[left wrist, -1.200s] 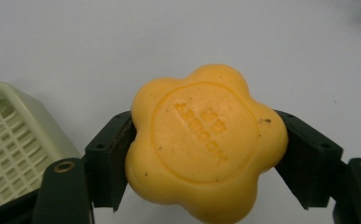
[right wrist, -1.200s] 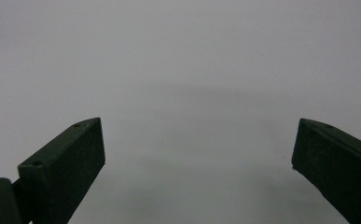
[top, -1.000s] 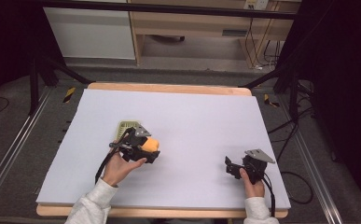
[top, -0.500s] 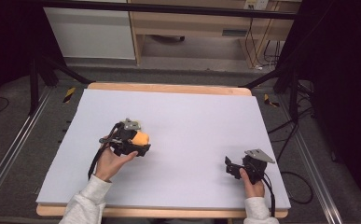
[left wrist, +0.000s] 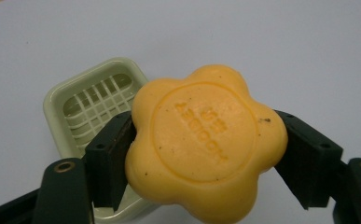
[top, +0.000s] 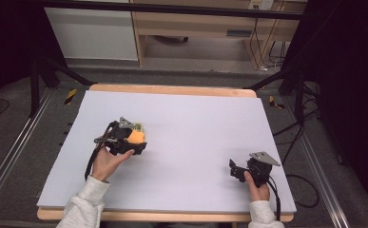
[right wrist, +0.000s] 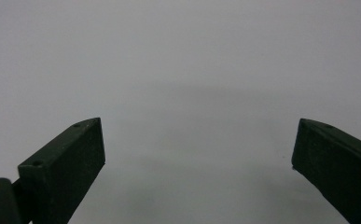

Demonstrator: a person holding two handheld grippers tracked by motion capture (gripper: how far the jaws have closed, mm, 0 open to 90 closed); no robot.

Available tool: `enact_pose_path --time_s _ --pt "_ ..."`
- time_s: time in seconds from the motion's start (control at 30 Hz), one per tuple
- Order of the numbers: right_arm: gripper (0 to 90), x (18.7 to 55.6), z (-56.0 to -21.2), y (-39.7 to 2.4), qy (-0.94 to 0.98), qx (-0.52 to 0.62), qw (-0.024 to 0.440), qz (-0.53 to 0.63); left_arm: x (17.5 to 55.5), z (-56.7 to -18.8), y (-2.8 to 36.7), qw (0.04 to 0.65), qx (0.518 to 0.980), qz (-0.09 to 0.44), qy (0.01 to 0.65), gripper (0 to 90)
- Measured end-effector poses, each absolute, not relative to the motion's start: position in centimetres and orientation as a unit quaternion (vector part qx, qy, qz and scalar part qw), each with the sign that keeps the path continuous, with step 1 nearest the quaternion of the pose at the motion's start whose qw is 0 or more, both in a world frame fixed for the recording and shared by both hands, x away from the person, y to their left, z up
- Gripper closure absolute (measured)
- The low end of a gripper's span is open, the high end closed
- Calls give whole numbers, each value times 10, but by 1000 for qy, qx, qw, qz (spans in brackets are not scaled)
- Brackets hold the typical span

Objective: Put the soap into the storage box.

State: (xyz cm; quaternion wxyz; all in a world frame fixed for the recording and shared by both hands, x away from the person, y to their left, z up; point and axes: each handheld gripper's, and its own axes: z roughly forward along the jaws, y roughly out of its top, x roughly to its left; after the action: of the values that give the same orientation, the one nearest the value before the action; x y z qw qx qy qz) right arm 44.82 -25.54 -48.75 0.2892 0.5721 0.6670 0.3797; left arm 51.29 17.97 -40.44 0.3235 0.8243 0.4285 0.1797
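Orange soap (left wrist: 206, 144) clamped between left gripper (left wrist: 206, 154) fingers (left wrist: 110, 161), right gripper (right wrist: 199, 172) fingers wide apart

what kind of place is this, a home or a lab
Probably a lab or recording workspace: a bare white table inside a black frame, loose cables on the floor, and hand-held grippers, the left gripper holding soap.
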Motion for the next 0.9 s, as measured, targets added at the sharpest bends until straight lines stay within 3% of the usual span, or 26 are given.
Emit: enact_pose_path --time_s 0.9 --pt "31 449 -488 -255 668 573 285 379 539 -420 198 302 805 202 468 266"
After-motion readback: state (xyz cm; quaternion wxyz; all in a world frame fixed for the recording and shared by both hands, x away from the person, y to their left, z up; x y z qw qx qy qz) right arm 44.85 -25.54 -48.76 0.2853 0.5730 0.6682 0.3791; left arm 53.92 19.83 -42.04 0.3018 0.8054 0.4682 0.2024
